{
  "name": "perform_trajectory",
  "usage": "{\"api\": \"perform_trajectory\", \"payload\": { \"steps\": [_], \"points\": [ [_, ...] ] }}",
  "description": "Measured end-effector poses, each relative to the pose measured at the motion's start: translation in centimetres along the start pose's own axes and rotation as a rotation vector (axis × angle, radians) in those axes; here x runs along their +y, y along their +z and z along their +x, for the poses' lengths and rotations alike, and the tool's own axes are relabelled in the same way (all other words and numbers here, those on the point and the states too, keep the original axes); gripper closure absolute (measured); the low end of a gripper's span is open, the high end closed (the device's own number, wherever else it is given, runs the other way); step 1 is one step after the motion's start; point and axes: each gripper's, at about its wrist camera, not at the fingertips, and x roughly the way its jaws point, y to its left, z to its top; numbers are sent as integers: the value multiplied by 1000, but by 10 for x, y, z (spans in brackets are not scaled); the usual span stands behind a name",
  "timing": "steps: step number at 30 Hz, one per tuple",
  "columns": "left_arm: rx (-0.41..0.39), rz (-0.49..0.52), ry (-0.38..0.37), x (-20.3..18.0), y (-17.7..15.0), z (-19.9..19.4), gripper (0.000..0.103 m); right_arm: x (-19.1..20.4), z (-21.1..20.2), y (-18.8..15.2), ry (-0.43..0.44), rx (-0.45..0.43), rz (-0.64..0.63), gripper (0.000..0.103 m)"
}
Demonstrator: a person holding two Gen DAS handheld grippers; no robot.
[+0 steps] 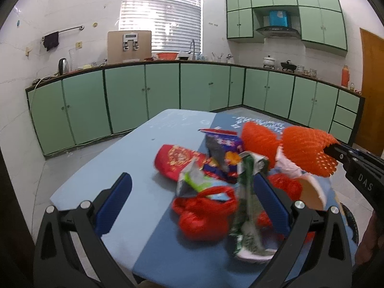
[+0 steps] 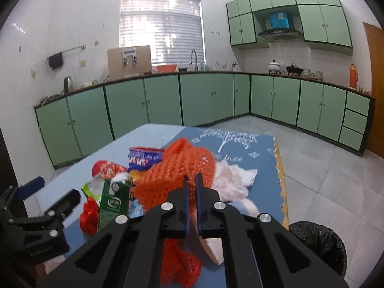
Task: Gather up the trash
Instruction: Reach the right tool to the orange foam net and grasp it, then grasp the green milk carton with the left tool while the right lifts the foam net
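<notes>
A pile of trash lies on the blue table (image 1: 115, 168): a red packet (image 1: 177, 159), a green carton (image 1: 247, 192), a red mesh bag (image 1: 204, 213), wrappers and white tissue (image 2: 232, 180). My left gripper (image 1: 192, 201) is open, its fingers either side of the green carton and red mesh bag. My right gripper (image 2: 192, 180) is shut on an orange foam net (image 2: 177, 170) and holds it above the pile. The right gripper also shows in the left wrist view (image 1: 336, 151), with the orange net (image 1: 304, 148) in its jaws.
A bin with a black liner (image 2: 319, 244) stands on the floor right of the table. A paper cup (image 1: 312, 192) lies on its side in the pile. Green cabinets (image 1: 163, 88) and a cluttered counter line the far walls. A wooden door (image 1: 372, 84) is at right.
</notes>
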Motion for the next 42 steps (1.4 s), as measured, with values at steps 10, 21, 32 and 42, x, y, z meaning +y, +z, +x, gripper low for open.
{"api": "perform_trajectory", "payload": {
  "steps": [10,21,32,42],
  "points": [
    [7,20,-47,-46,5,24,5,-27,-12,6,-38,-44,51,98],
    [50,26,-50,-66,1,51,38,-49,-6,0,-66,-30,92,98],
    [88,-11,-85,-62,-3,62,72,-54,-4,-3,-71,-20,109,98],
    [-21,-35,-104,-53,25,23,73,-56,-15,1,-65,-41,114,98]
  ]
}}
